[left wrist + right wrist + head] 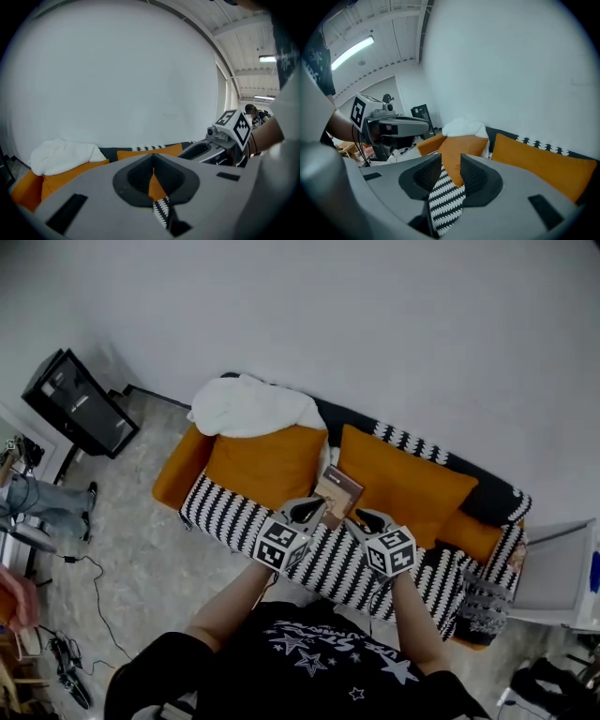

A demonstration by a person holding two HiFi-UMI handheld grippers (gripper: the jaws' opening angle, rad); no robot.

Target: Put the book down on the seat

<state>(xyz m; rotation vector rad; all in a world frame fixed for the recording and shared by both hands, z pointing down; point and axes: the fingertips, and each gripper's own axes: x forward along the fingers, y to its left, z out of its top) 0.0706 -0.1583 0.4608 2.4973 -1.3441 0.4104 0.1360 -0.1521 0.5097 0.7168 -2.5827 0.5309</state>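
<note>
The book (pixel 338 491) is lying at the back of the seat (pixel 225 512), in the gap between the two orange cushions. It is free, just past the tips of both tools, and I cannot tell if it is lying flat or leaning back a little.

The left tool (pixel 309 509) is pointing at the book from the near left. Its jaws are meeting at the tips (pixel 152 159) and only a thin slice of cushion and seat is showing behind them. The right tool (pixel 364 517) is pointing in from the near right. Its jaws are standing apart (pixel 451 161), with the stripy seat and a cushion showing through the gap. The two tools are hanging side by side, close together above the seat. Both bare arms are reaching forward and down from the black shirt (pixel 319 662) — the left arm (pixel 230 606) is coming in at a slant and the right arm (pixel 414 615) is almost straight.

The left cushion (pixel 267 465) is sitting under a white blanket (pixel 248 407), which is hanging over the sofa back. The right cushion (pixel 403 482) is leaning beside the book. A black cabinet (pixel 80 404) is standing far off to the left, and a grey basket (pixel 483 607) is sitting by the sofa's right end. Cables (pixel 94 587) are trailing over the floor — well away from the tools.
</note>
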